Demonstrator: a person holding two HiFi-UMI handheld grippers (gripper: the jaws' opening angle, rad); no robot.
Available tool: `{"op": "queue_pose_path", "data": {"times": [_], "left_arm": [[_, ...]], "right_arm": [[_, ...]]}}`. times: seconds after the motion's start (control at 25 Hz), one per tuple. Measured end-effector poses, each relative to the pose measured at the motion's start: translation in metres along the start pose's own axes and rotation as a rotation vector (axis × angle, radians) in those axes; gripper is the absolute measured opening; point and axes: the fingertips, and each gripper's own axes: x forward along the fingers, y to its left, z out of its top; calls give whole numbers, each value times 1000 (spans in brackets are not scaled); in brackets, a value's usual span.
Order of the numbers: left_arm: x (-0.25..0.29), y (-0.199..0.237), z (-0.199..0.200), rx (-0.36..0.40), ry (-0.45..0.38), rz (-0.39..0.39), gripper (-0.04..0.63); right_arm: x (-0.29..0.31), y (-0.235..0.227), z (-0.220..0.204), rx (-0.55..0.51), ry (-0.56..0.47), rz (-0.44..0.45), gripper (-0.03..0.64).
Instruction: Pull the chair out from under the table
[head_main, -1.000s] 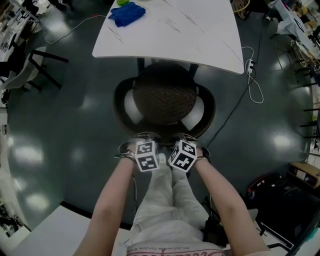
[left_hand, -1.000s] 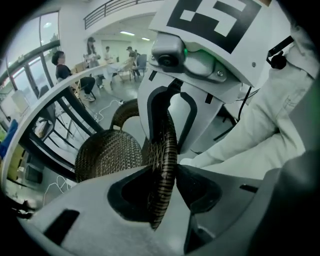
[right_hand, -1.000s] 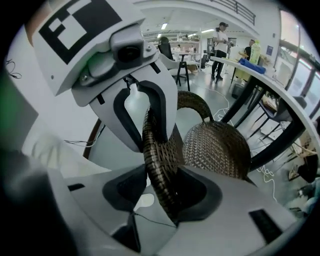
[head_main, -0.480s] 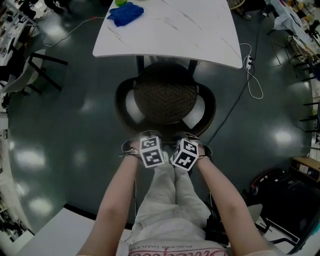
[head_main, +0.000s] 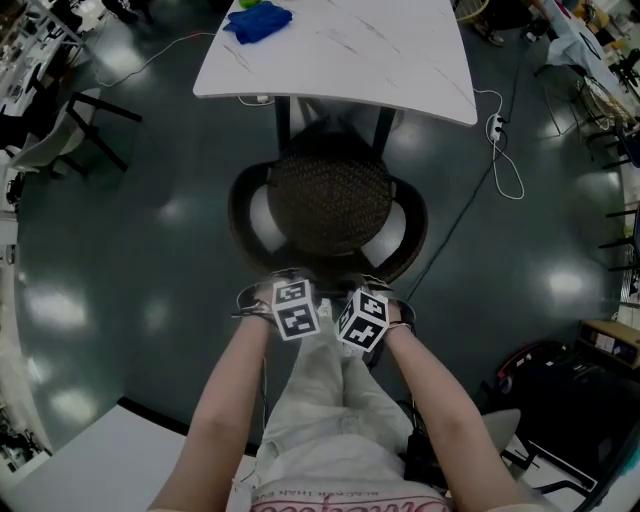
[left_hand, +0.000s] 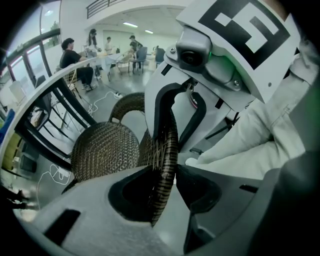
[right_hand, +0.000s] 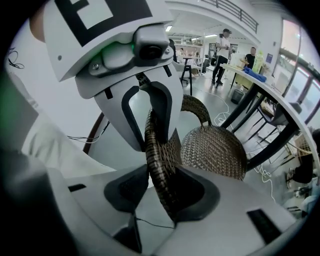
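A dark wicker chair (head_main: 330, 205) with a round seat stands on the floor just in front of the white table (head_main: 400, 60), its seat clear of the tabletop's near edge. Its curved backrest rim faces me. My left gripper (head_main: 283, 280) and right gripper (head_main: 372, 286) sit side by side on that rim, both pointing steeply down. In the left gripper view the woven rim (left_hand: 165, 150) is pinched between the jaws of the left gripper (left_hand: 167, 172). The right gripper view shows the same rim (right_hand: 157, 145) clamped in the right gripper (right_hand: 162, 185).
A blue cloth (head_main: 258, 20) lies on the table's far left. A white cable with a power strip (head_main: 497, 130) trails over the floor at the right. Another chair (head_main: 60, 130) stands at the left, a white tabletop (head_main: 90, 460) at the bottom left, dark bags (head_main: 570, 400) at the bottom right.
The chair has slid toward me, out from under the table edge, with both grippers still on its backrest rim. The table legs now show behind the seat.
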Motion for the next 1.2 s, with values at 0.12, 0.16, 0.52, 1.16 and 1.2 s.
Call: {"op": "queue_pose_path", "data": {"times": [0.12, 0.16, 0.52, 1.16, 1.2], "left_arm": [[4, -24, -1, -8, 5, 9, 129], [6, -32, -1, -12, 6, 13, 129], [18, -109, 1, -47, 11, 45, 129], [-63, -158, 42, -235, -207, 387, 69], [-75, -162, 48, -243, -239, 412, 38]], "right_arm": [[-3, 22, -9, -14, -16, -2, 147], [-4, 29, -13, -18, -20, -4, 147], [-19, 99, -46, -27, -29, 8, 146], [-152, 137, -26, 248, -420, -122, 8], [-166, 138, -21, 272, -453, -124, 8]]}}
